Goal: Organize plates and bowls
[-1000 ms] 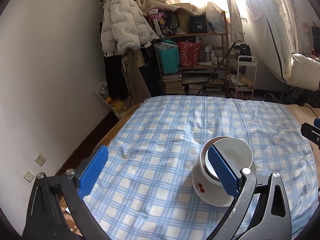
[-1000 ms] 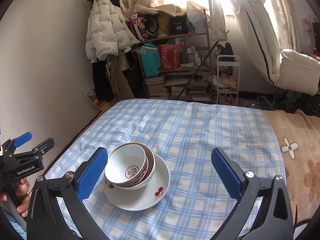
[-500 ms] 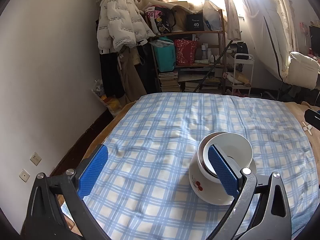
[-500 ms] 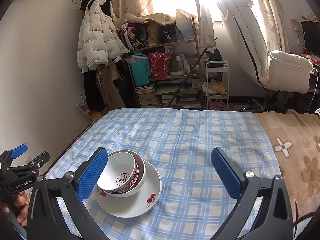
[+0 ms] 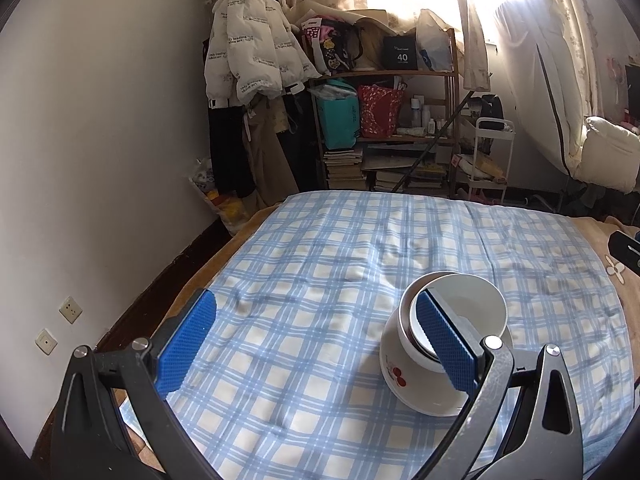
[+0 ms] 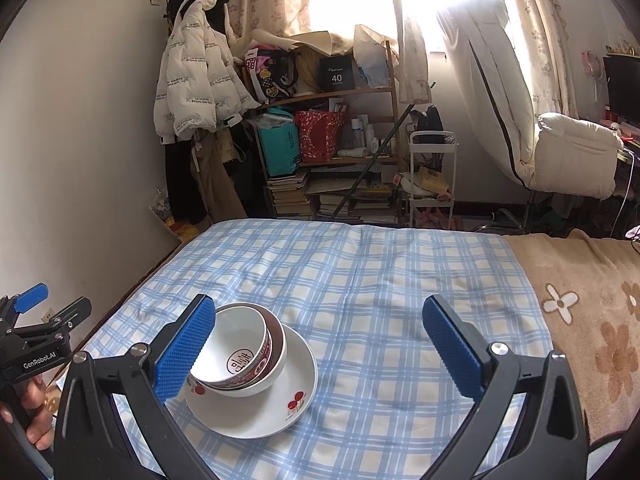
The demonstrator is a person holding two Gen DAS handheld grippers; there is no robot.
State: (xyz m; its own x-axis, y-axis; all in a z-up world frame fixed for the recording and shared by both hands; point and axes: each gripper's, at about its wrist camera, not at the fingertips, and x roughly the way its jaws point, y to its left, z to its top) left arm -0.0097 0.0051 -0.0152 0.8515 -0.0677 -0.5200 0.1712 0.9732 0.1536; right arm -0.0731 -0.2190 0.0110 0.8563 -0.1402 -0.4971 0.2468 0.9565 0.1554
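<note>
A white plate with red cherries (image 6: 276, 408) lies on the blue checked cloth (image 6: 360, 280), and nested bowls (image 6: 248, 356) tilt on top of it. The inner bowl is white with a red mark inside; a maroon-patterned bowl sits under it. In the left wrist view the same stack of bowls (image 5: 468, 312) and the plate (image 5: 416, 392) show partly behind the right finger. My left gripper (image 5: 316, 348) is open and holds nothing, back from the stack. My right gripper (image 6: 320, 348) is open too, its left pad (image 6: 184, 344) in front of the bowls.
The cloth covers a bed with a brown flowered blanket (image 6: 588, 308) on the right. Beyond the far edge stand a cluttered shelf (image 6: 328, 140), hanging coats (image 6: 196, 84) and a small white cart (image 6: 432, 176). A white wall (image 5: 100, 140) runs along the left. A hand (image 6: 36, 404) grips the left tool.
Both grippers have pulled back and risen a little, so the bed and stack look smaller and lower. The plate and bowls have not moved. Both stay open.
</note>
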